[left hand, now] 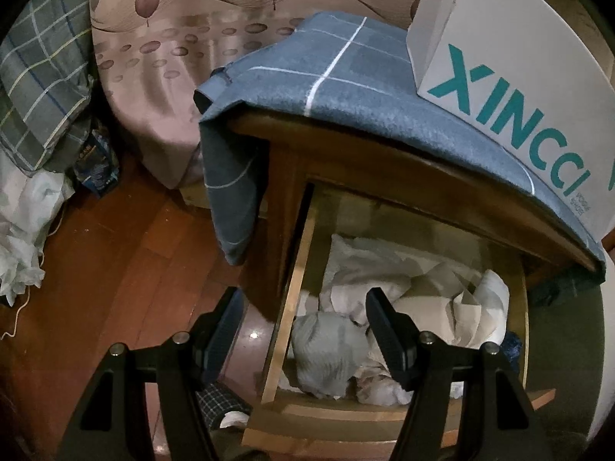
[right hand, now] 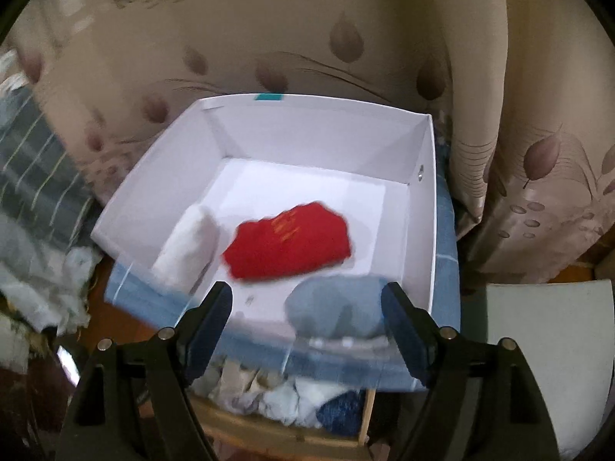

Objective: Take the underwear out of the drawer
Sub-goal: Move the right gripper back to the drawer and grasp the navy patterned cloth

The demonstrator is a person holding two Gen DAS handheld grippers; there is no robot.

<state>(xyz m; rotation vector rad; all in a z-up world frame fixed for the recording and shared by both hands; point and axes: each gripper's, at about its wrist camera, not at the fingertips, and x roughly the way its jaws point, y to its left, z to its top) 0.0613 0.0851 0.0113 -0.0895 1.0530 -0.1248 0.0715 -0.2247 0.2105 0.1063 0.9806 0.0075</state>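
Drawer (left hand: pixel 292 299) is seen pulled open under the nightstand, beyond the left gripper (left hand: pixel 303 326). It is filled with crumpled underwear (left hand: pixel 415 288): white and cream pieces ahead of the right finger, a grey piece (left hand: pixel 326 349) between the fingers, something dark blue at the far right edge. Left fingers (left hand: pixel 388 338) are held apart over the drawer, nothing gripped; the left finger sits outside the drawer wall, over the floor (left hand: pixel 115 249).

White box (right hand: pixel 426 207) is seen ahead of the right gripper (right hand: pixel 307 303). Inside: a red piece (right hand: pixel 292 242) ahead, between the fingers, with yellow marks too blurred to read; a white roll (right hand: pixel 188 242) ahead of the left finger; a blue-grey piece (right hand: pixel 338 311) lying just inside the right finger, against the near wall. Right fingers (right hand: pixel 403 330) are spread wide, nothing clamped; contact with the blue-grey piece cannot be told.

"XINCCI" is printed in teal on the box side (left hand: pixel 519 96), with small text below it that cannot be read.

The box is set on a blue checked cloth (left hand: pixel 346 77) draped over the wooden nightstand top. Leaf-print curtain (right hand: pixel 346 38) hangs behind. Floor is red-brown wood; plaid fabric (left hand: pixel 42 84) and white cloth are piled well left of the fingers.
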